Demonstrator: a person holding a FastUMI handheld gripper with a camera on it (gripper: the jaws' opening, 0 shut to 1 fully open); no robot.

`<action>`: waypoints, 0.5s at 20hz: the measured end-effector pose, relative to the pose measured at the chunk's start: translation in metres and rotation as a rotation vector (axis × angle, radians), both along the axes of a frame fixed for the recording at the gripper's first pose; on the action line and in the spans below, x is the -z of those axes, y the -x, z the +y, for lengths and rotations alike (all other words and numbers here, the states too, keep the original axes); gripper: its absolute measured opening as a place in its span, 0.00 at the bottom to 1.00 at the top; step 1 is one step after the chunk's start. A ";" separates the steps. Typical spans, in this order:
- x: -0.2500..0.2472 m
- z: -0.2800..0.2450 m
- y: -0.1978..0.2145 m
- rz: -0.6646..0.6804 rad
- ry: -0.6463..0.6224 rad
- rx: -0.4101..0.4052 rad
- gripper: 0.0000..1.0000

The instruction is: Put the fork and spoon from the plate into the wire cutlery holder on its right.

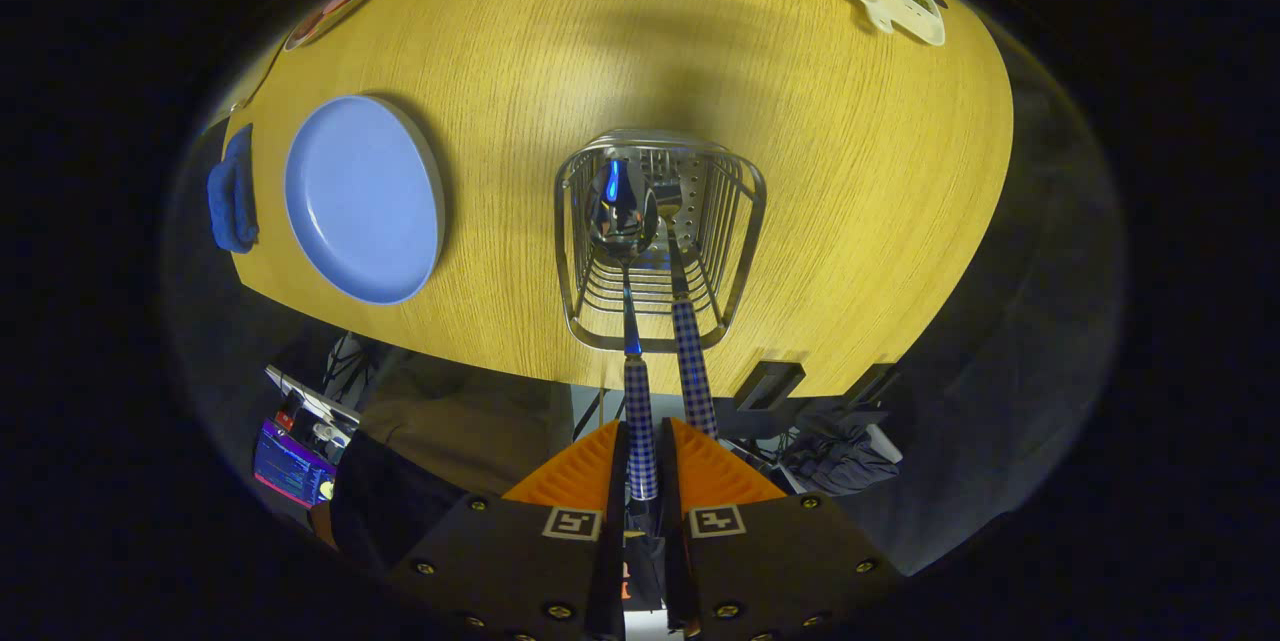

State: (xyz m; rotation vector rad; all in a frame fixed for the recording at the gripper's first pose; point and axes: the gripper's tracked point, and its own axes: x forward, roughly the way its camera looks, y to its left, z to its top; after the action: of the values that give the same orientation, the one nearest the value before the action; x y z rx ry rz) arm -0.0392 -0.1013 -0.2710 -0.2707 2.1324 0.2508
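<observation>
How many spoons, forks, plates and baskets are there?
Spoons: 1, the spoon clamped in the gripper jaws, bowl inside the wire holder
Forks: 1, the fork in the holder
Blue plates: 1
Wire holders: 1
Total: 4

You see spoon (622, 211): mirror-silver bowl, blue-white checked handle | fork (692, 361): same blue-white check | wire cutlery holder (740, 251): bright silver | plate (363, 199): pale blue, grey rim | table (850, 221): yellow wood grain | cloth (232, 191): deep blue
</observation>
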 end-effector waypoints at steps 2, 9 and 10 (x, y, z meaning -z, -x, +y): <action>0.001 -0.001 -0.008 -0.029 0.000 0.016 0.17; -0.004 -0.002 -0.014 -0.055 -0.024 0.039 0.18; -0.006 -0.005 -0.014 -0.067 -0.029 0.035 0.18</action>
State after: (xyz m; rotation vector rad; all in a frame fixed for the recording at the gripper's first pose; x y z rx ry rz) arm -0.0249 -0.1062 -0.2648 -0.2219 2.0640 0.2496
